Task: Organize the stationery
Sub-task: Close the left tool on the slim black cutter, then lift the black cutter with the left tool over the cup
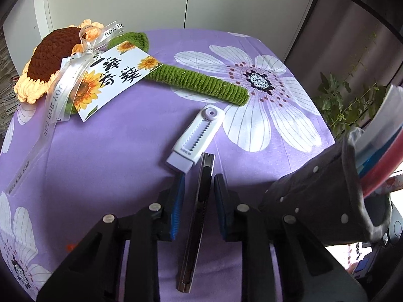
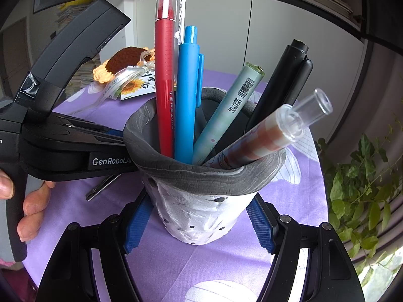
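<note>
On the surface: knife sits between left tool pads, not pinched | right tool clamped on cup | next: knife must be pinched, lifted into cup.

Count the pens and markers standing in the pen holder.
5 in the pen holder: red pen far left, blue pen beside it, pale green marker in the middle, black marker, clear-capped checked pen rightmost. Shorter ones may be hidden.
</note>
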Action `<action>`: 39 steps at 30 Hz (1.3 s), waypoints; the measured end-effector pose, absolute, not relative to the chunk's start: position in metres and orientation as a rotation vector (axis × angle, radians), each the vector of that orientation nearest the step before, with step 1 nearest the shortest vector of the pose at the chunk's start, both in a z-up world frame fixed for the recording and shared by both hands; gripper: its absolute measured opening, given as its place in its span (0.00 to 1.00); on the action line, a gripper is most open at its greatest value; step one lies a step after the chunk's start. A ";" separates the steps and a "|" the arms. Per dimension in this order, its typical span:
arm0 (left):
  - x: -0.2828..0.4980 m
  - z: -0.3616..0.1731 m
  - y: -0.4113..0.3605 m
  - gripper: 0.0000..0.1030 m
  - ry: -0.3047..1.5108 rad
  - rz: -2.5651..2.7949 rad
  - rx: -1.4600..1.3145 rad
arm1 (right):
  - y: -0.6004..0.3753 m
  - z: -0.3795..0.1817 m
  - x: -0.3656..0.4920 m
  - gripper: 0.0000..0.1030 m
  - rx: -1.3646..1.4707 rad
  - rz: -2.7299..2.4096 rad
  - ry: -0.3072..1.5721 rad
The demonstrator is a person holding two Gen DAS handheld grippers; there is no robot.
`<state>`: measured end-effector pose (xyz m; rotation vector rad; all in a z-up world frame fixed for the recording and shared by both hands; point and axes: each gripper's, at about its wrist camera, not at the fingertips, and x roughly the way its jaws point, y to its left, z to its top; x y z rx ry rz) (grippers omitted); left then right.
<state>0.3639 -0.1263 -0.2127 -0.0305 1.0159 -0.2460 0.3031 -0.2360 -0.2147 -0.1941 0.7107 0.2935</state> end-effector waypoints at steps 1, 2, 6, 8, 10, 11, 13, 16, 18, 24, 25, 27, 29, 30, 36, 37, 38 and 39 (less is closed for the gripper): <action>0.364 -0.212 -0.128 0.20 1.015 -0.247 -0.023 | -0.236 -0.215 0.303 0.71 -0.194 0.293 0.711; 0.365 -0.212 -0.130 0.20 1.015 -0.247 -0.018 | -0.236 -0.215 0.303 0.71 -0.194 0.294 0.711; 0.371 -0.213 -0.136 0.16 1.008 -0.241 0.004 | -0.236 -0.215 0.303 0.71 -0.195 0.293 0.712; 0.372 -0.213 -0.137 0.10 1.006 -0.241 0.014 | -0.237 -0.215 0.303 0.71 -0.195 0.293 0.712; 0.372 -0.213 -0.134 0.09 1.012 -0.249 0.002 | -0.237 -0.215 0.303 0.71 -0.194 0.293 0.712; 0.372 -0.212 -0.133 0.09 1.013 -0.254 -0.010 | -0.236 -0.215 0.303 0.71 -0.195 0.293 0.712; 0.368 -0.206 -0.128 0.09 1.002 -0.258 -0.026 | -0.237 -0.215 0.303 0.71 -0.194 0.293 0.712; 0.358 -0.191 -0.123 0.09 0.962 -0.276 -0.040 | -0.236 -0.215 0.303 0.71 -0.195 0.293 0.712; 0.350 -0.177 -0.121 0.09 0.928 -0.290 -0.043 | -0.236 -0.215 0.303 0.71 -0.195 0.293 0.712; 0.320 -0.129 -0.113 0.09 0.811 -0.333 -0.069 | -0.236 -0.215 0.303 0.71 -0.196 0.292 0.712; 0.315 -0.122 -0.112 0.09 0.791 -0.341 -0.075 | -0.236 -0.215 0.303 0.71 -0.195 0.292 0.713; 0.304 -0.106 -0.110 0.09 0.746 -0.355 -0.083 | -0.236 -0.215 0.303 0.71 -0.196 0.292 0.713; 0.295 -0.088 -0.109 0.09 0.691 -0.366 -0.090 | -0.236 -0.215 0.303 0.71 -0.195 0.293 0.713; 0.291 -0.079 -0.108 0.09 0.661 -0.366 -0.096 | -0.236 -0.215 0.303 0.71 -0.195 0.293 0.713; 0.277 -0.038 -0.109 0.09 0.519 -0.414 -0.154 | -0.236 -0.215 0.303 0.71 -0.195 0.293 0.713; 0.275 -0.032 -0.112 0.09 0.491 -0.425 -0.154 | -0.236 -0.215 0.303 0.71 -0.195 0.293 0.713; 0.274 -0.027 -0.117 0.09 0.467 -0.434 -0.149 | -0.236 -0.215 0.303 0.71 -0.195 0.292 0.713; 0.273 -0.023 -0.121 0.09 0.445 -0.445 -0.143 | -0.236 -0.215 0.303 0.71 -0.196 0.292 0.713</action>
